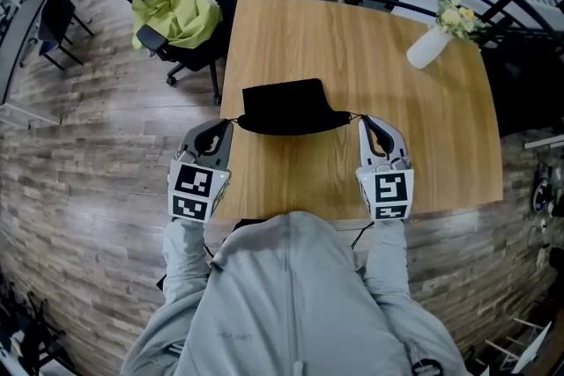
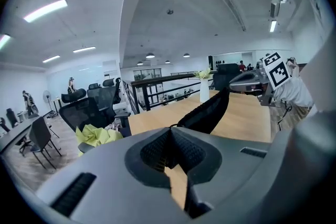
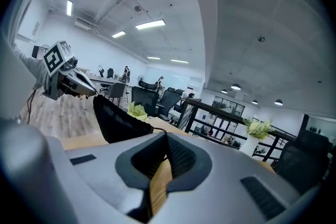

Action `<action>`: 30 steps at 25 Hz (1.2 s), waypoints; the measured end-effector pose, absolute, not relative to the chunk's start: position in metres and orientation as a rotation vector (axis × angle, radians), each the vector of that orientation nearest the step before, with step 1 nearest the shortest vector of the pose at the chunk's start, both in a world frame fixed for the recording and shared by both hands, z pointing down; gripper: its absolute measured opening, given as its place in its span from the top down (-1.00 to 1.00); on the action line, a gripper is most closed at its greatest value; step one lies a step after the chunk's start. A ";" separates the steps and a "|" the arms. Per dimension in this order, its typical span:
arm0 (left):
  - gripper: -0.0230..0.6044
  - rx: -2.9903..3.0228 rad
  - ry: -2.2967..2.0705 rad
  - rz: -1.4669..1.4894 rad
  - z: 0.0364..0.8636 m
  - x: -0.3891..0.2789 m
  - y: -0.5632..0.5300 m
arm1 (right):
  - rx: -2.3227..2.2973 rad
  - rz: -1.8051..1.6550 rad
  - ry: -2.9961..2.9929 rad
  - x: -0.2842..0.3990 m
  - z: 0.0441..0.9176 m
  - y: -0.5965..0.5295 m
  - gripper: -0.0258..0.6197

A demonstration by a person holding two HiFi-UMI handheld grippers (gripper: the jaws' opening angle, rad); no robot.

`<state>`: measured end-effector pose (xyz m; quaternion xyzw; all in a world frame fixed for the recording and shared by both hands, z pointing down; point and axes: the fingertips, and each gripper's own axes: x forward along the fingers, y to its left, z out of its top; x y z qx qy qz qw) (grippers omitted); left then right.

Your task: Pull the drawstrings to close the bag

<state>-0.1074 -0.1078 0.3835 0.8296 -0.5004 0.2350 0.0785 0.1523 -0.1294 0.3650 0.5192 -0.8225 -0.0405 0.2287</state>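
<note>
Left tool (image 1: 223, 128) and right tool (image 1: 367, 122) each clamped shut on drawstring (image 1: 354, 115) of black bag (image 1: 286, 106), mid-frame on wooden surface (image 1: 352, 40). Pulling step apparently in hand; next move likely calls for drawing strings outward until mouth cinches. Bag's long axis runs left-right, mouth seemingly toward lower frame.

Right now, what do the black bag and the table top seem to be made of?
Black bag: probably soft woven fabric, matte. It sags and creases between its drawstrings, and the gripper views show a fine weave.
Table: wood or wood-look laminate, smooth with a slight sheen. Straight grain lines show, but I cannot tell which.
</note>
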 end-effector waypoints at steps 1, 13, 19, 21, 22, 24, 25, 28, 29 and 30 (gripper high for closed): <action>0.84 2.483 -1.507 0.700 0.383 -0.107 -0.107 | 1.442 -0.120 -2.258 0.154 0.363 -0.129 0.84; 0.84 2.391 -1.587 0.761 0.395 -0.117 -0.102 | 1.492 -0.182 -2.105 0.176 0.374 -0.125 0.84; 0.84 2.353 -1.631 0.822 0.403 -0.126 -0.101 | 1.557 -0.180 -2.035 0.190 0.378 -0.125 0.85; 0.84 2.340 -1.637 0.831 0.406 -0.128 -0.099 | 1.578 -0.174 -2.023 0.195 0.379 -0.124 0.84; 0.84 2.335 -1.640 0.836 0.407 -0.129 -0.098 | 1.588 -0.171 -2.018 0.197 0.378 -0.124 0.85; 0.84 2.327 -1.647 0.850 0.409 -0.132 -0.098 | 1.606 -0.171 -2.004 0.201 0.378 -0.124 0.85; 0.84 2.322 -1.652 0.858 0.410 -0.133 -0.098 | 1.611 -0.173 -1.997 0.202 0.378 -0.125 0.85; 0.84 2.303 -1.665 0.878 0.413 -0.140 -0.096 | 1.624 -0.176 -1.980 0.206 0.377 -0.124 0.85; 0.84 2.299 -1.670 0.886 0.414 -0.142 -0.095 | 1.628 -0.177 -1.973 0.207 0.378 -0.123 0.84; 0.84 2.295 -1.675 0.894 0.415 -0.145 -0.094 | 1.632 -0.179 -1.966 0.209 0.378 -0.122 0.85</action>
